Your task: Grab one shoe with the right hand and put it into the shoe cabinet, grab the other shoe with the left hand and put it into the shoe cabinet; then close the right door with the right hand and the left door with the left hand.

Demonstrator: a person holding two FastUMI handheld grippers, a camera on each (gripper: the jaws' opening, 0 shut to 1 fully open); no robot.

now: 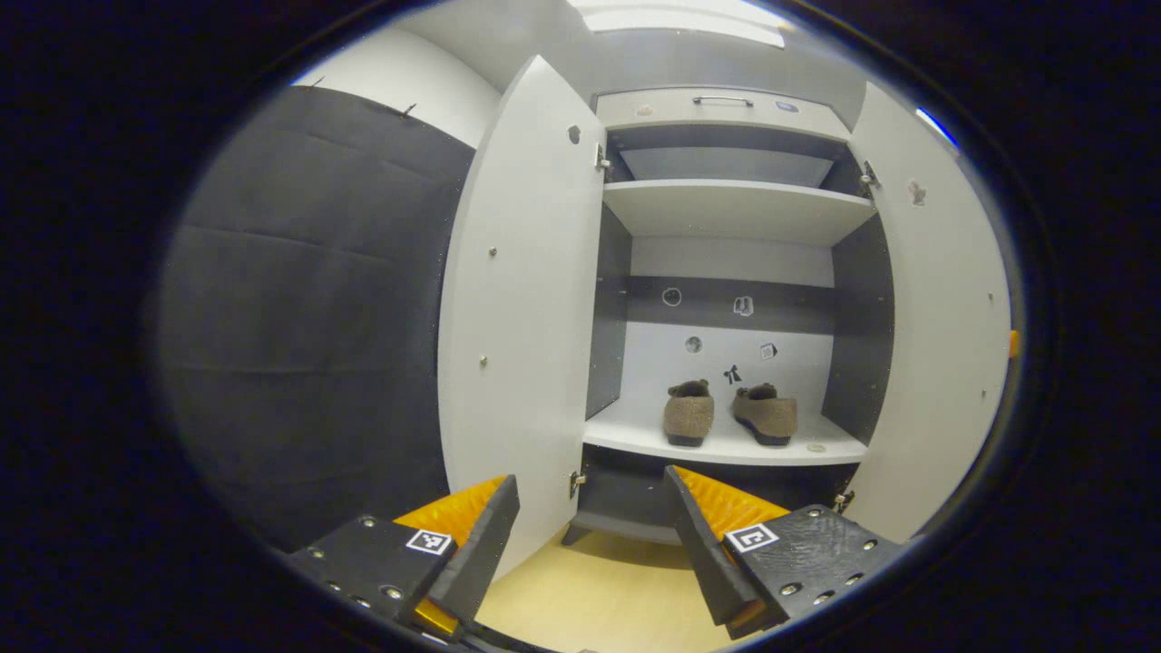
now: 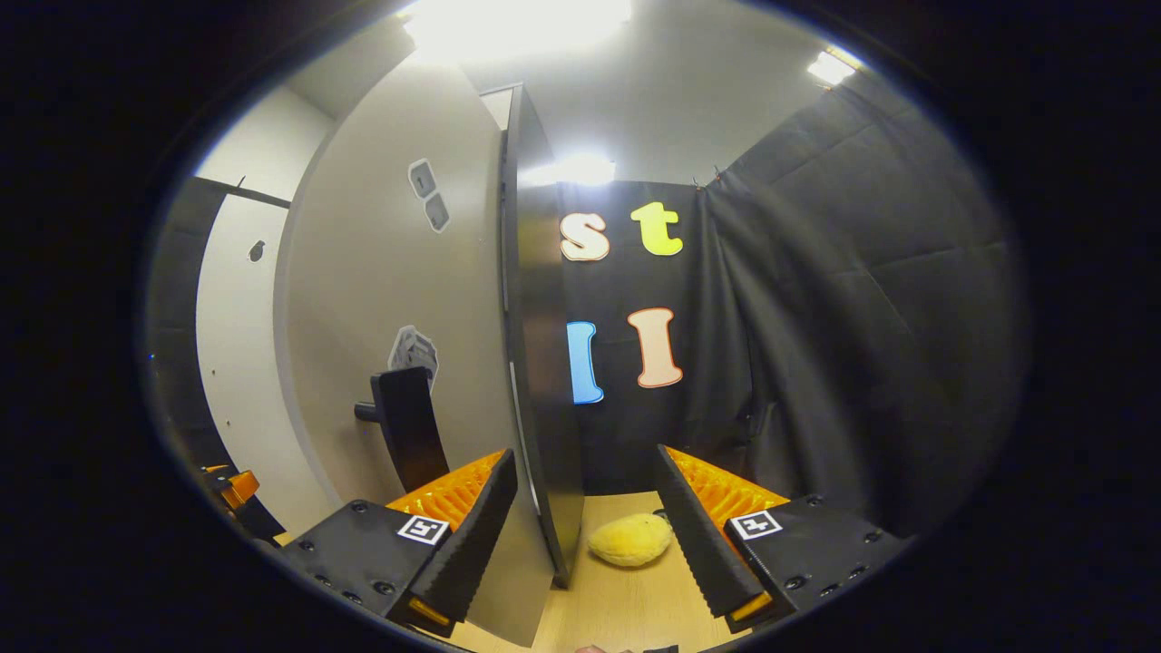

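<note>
The shoe cabinet (image 1: 735, 210) stands open in the left gripper view. Two brown shoes rest side by side on its lower shelf (image 1: 717, 448): one on the left (image 1: 688, 414), one on the right (image 1: 766, 414). My left gripper (image 1: 590, 537) is open and holds nothing, well short of the shelf, beside the open left door (image 1: 526, 272). The right door (image 1: 943, 317) swings wide. In the right gripper view my right gripper (image 2: 585, 519) is open, with the right door's (image 2: 390, 272) upright edge (image 2: 537, 390) between its fingers, untouched. The door's dark handle (image 2: 406, 426) is beside the left finger.
A yellow plush lump (image 2: 630, 540) lies on the wooden floor (image 1: 599, 599) beyond the right door. An upper shelf and a drawer with a metal handle (image 1: 723, 100) top the cabinet. Black cloth walls close in on both sides.
</note>
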